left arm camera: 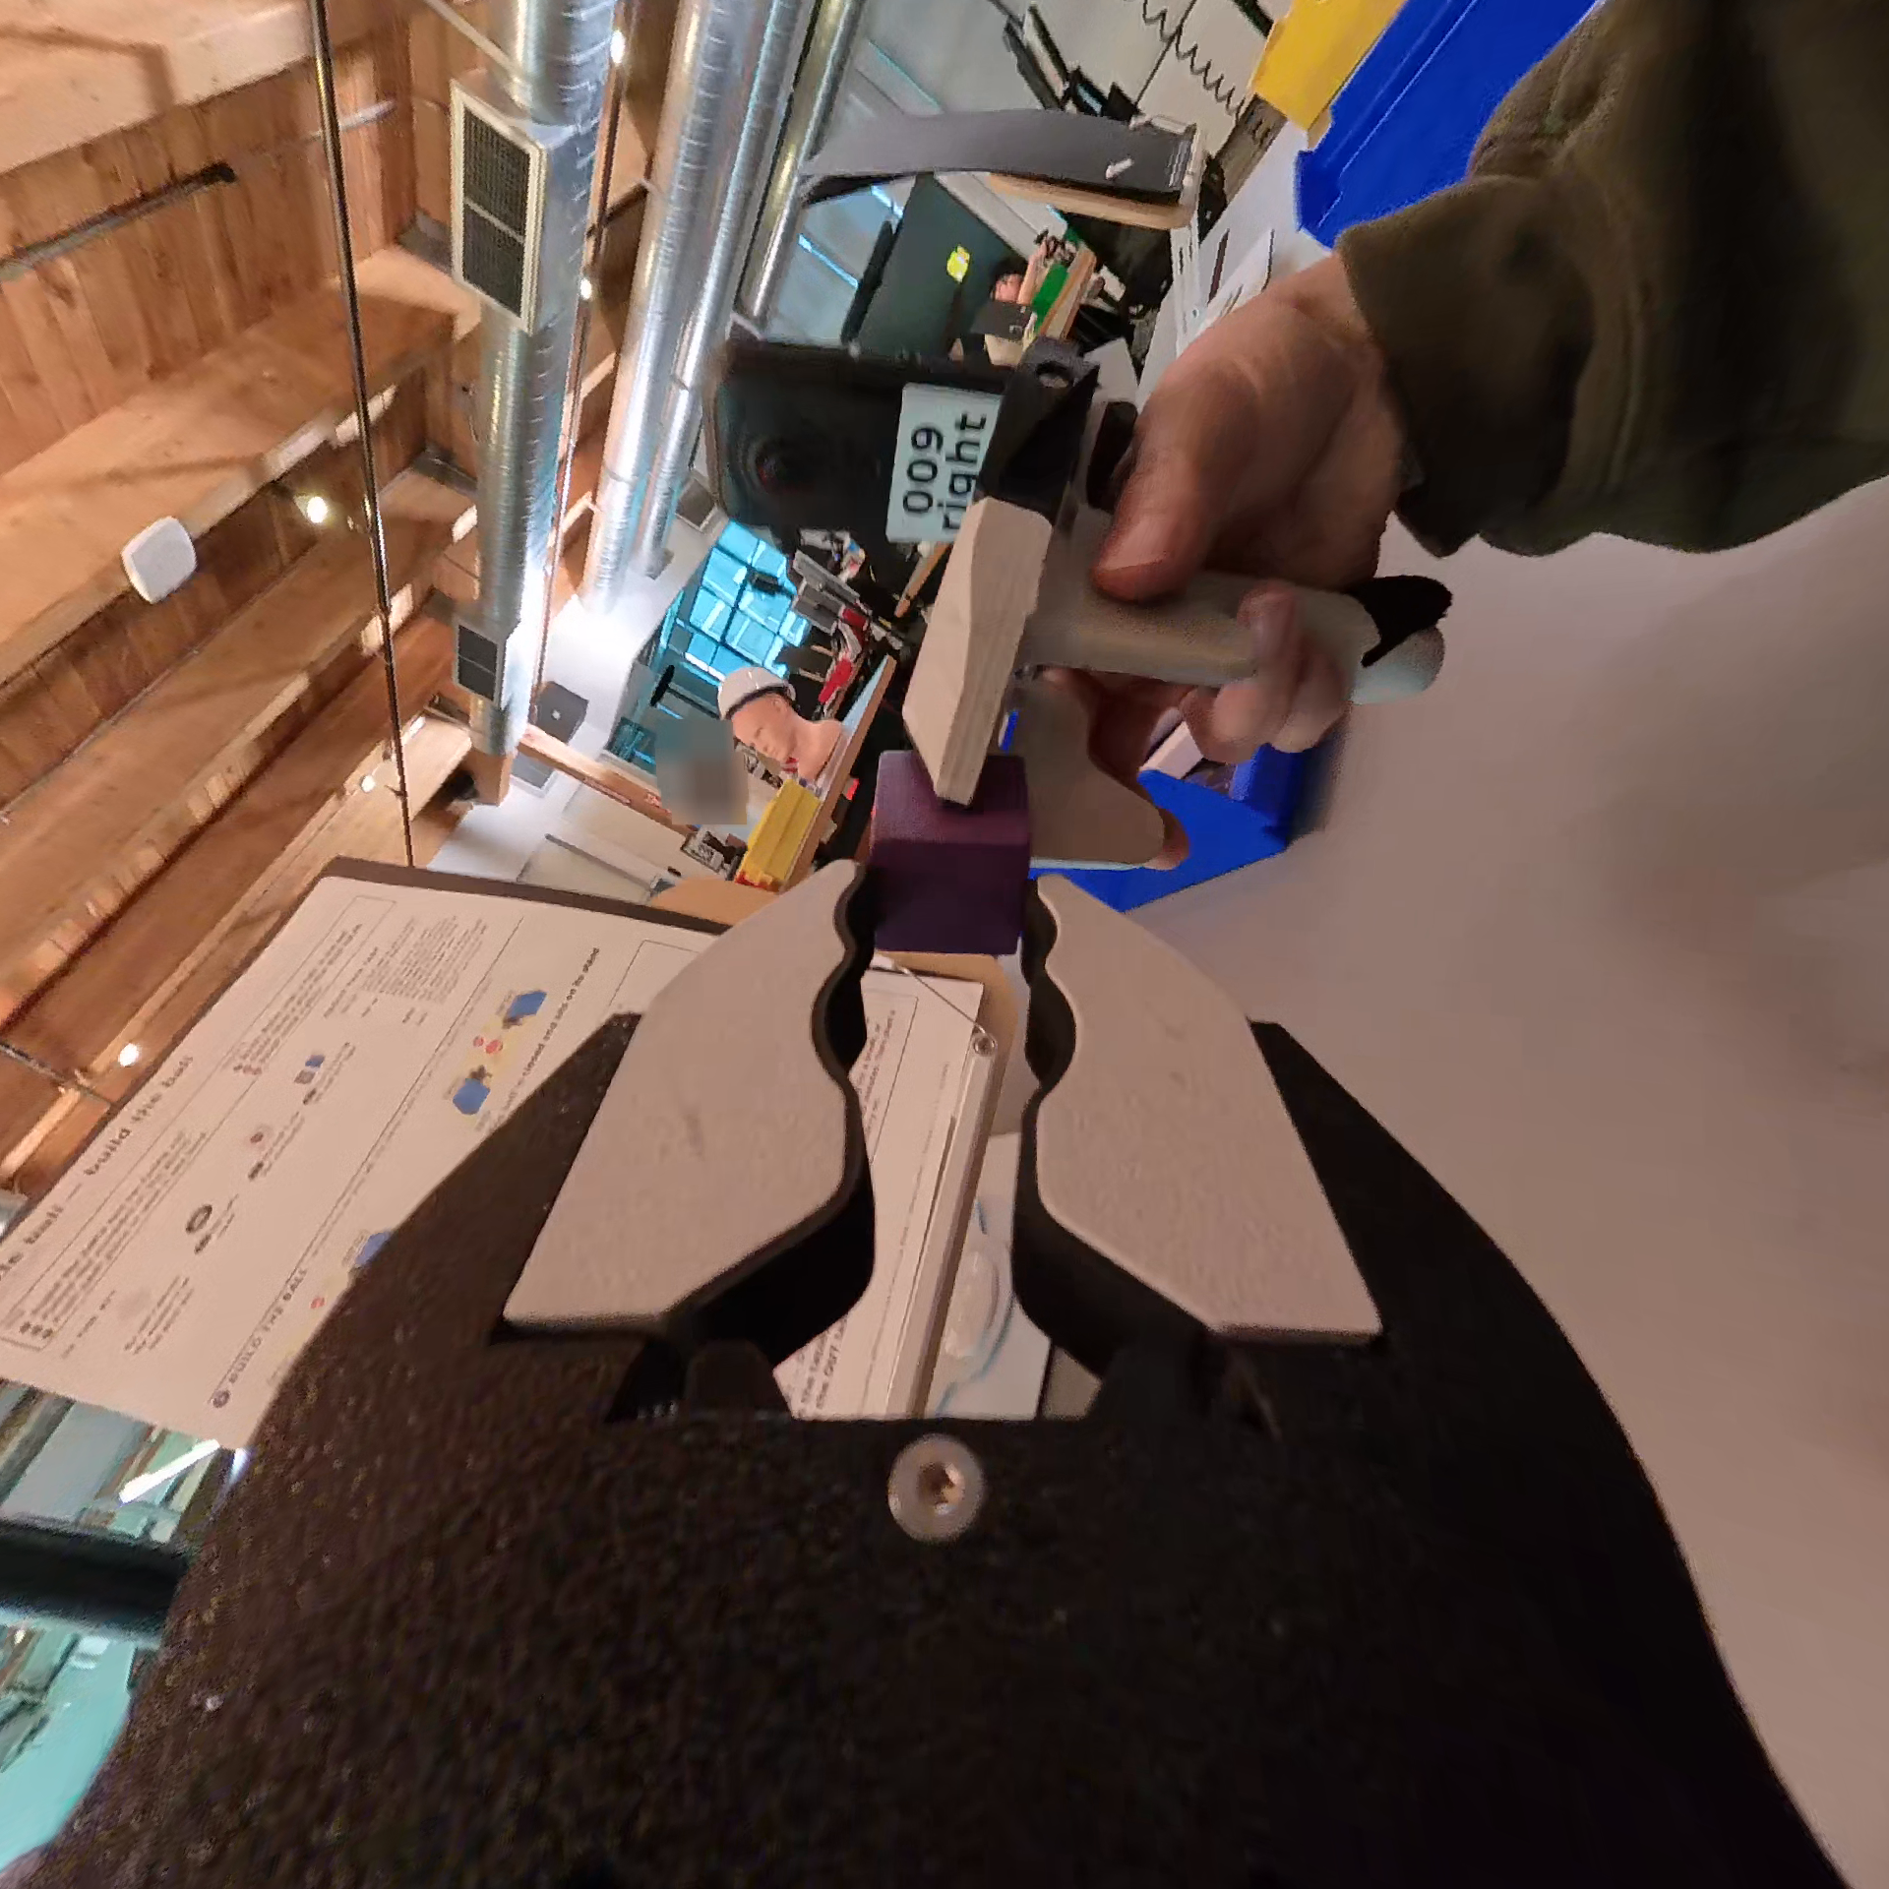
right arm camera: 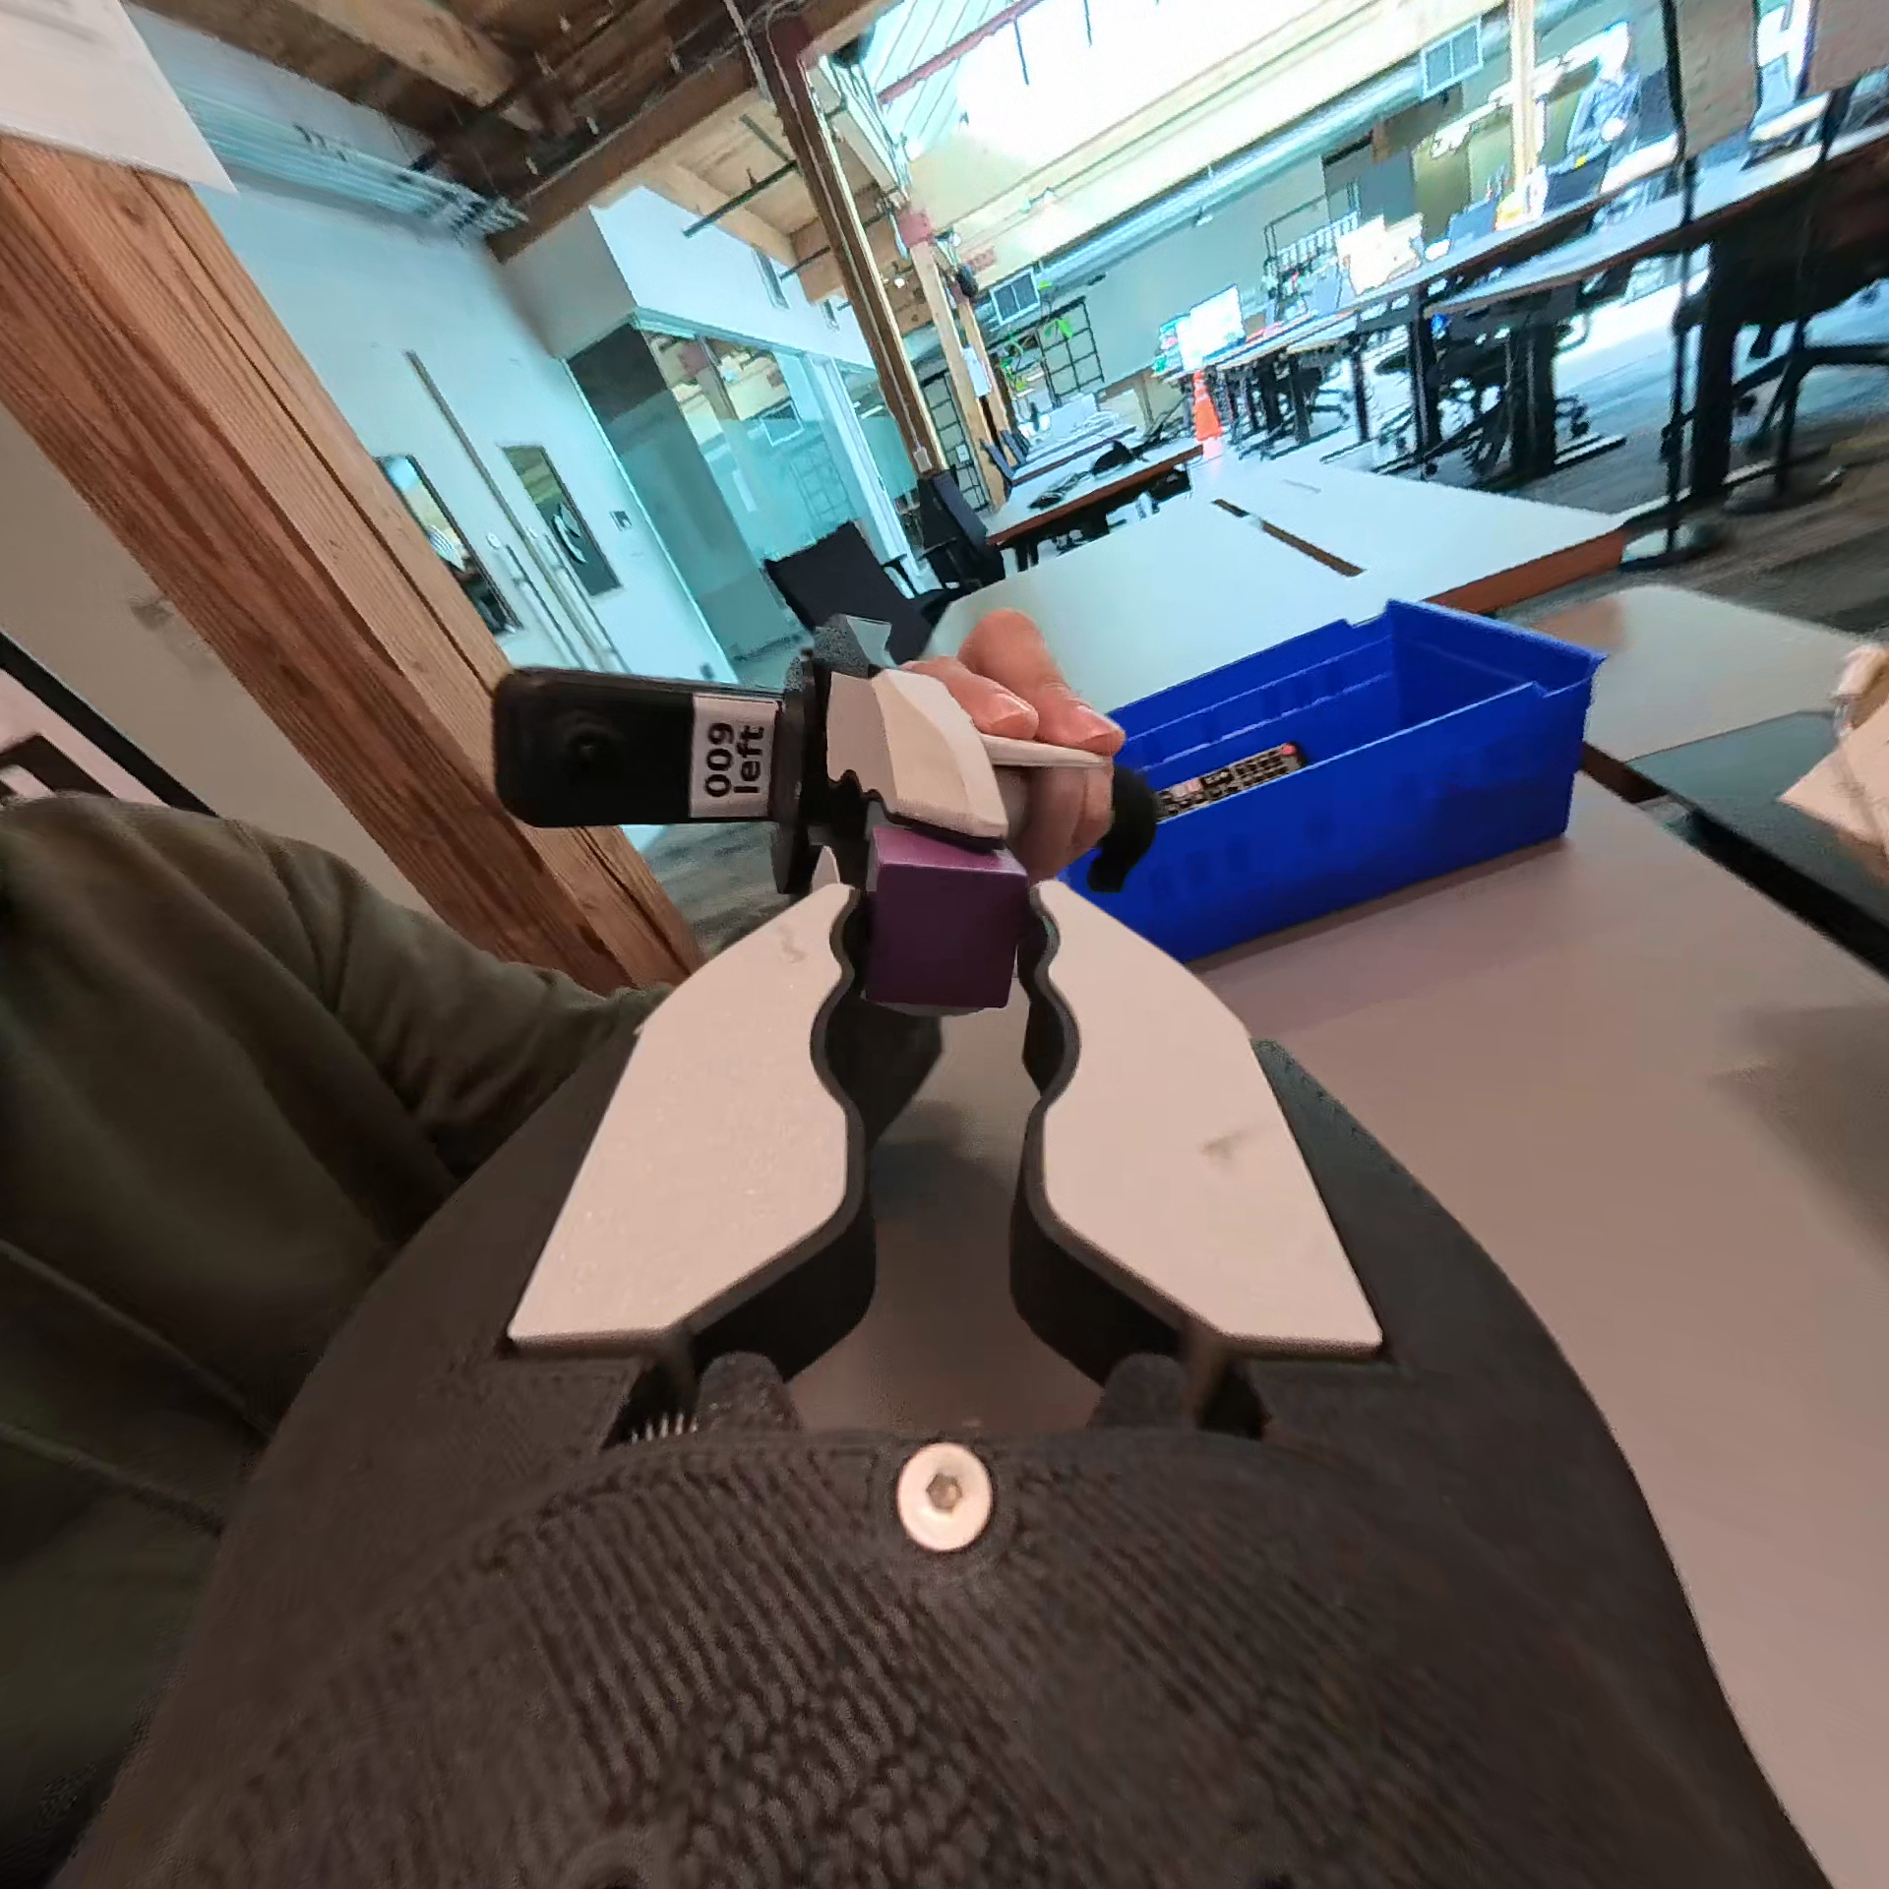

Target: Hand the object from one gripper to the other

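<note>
A purple cube hangs in the air between both grippers. In the left wrist view my left gripper has a fingertip against each side of it. The right gripper comes from above, held by a hand, with its fingers either side of the cube's far end. In the right wrist view the cube sits between my right gripper's fingertips. The left gripper clamps its far end from above. Both grippers look shut on it.
A blue bin stands on the grey table just beyond the grippers. A wooden post rises at the left. A green sleeve is at lower left. A printed sheet on a board lies behind the left gripper. Both grippers' tips are close together, under 4 cm apart.
</note>
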The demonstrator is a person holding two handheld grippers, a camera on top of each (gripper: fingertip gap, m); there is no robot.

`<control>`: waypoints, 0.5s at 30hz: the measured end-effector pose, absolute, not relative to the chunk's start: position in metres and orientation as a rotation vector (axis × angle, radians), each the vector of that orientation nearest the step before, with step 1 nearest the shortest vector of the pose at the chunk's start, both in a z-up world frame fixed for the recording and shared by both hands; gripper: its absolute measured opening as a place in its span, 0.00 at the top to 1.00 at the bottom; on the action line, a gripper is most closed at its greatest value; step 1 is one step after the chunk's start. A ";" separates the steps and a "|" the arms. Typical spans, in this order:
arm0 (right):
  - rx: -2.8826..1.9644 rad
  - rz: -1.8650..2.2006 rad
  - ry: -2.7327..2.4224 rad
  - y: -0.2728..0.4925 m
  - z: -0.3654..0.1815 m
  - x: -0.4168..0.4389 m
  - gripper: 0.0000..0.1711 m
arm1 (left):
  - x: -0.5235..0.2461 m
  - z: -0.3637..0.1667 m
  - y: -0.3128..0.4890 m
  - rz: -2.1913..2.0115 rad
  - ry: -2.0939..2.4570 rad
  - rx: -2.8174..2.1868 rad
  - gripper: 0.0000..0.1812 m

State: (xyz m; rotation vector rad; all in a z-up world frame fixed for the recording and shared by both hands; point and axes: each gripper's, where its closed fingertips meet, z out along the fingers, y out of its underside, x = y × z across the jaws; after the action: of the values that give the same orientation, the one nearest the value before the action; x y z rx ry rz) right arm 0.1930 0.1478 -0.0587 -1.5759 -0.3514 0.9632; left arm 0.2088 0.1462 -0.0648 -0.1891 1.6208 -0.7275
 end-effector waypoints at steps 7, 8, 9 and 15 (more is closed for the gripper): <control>-1.554 0.395 -0.548 0.150 -0.054 0.209 0.83 | 0.211 -0.055 0.157 -1.163 1.605 -0.671 0.67; -1.541 0.263 -0.586 0.150 -0.053 0.213 0.84 | 0.209 -0.053 0.156 -1.296 1.610 -0.791 0.63; -1.522 0.123 -0.663 0.148 -0.054 0.214 0.84 | 0.208 -0.052 0.155 -1.442 1.611 -0.923 0.60; -1.218 -0.221 -0.960 0.134 -0.038 0.188 0.84 | 0.193 -0.042 0.133 -2.353 1.591 -1.275 0.70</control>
State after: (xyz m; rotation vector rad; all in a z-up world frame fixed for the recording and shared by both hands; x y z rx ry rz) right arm 0.1878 0.1343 -0.0384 -1.2182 -0.9601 -0.2211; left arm 0.1927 0.1333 -0.0422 -1.2753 1.5906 -2.3527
